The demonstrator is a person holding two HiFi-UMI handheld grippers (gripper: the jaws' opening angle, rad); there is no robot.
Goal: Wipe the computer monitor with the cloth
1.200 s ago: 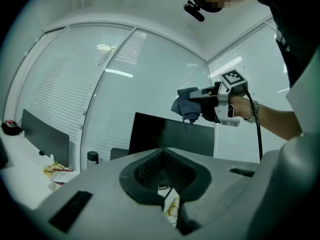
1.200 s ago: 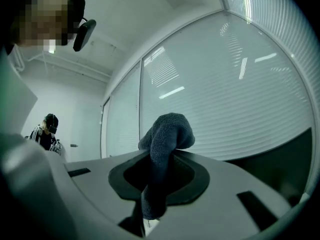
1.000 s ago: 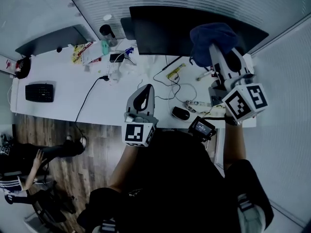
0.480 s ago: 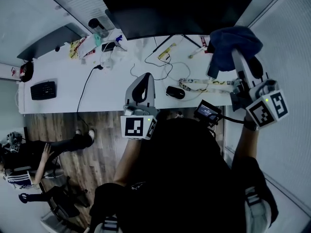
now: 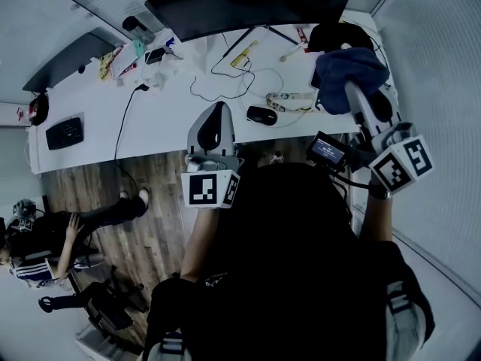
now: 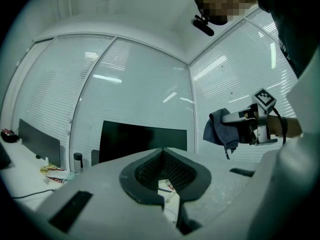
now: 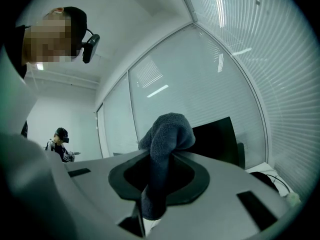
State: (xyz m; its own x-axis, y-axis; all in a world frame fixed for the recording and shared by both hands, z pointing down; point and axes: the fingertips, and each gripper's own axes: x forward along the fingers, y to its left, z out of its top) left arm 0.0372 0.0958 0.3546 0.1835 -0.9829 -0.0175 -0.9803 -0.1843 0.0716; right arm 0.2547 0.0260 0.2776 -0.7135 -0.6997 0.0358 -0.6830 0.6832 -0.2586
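The right tool [image 5: 358, 96] is clenched on the dark blue cloth [image 5: 347, 68], bunched above its jaws and held clear of the monitor [image 5: 248, 2] – which stands at the far edge of the white surface [image 5: 161, 122], untouched. The left tool [image 5: 213, 126] hovers over the surface, jaws closed on nothing. To wipe well, I judge the right tool should bring the bunched fold flat onto the dark screen and sweep in long, light, overlapping passes – gently, since the screen could rock on its stand.
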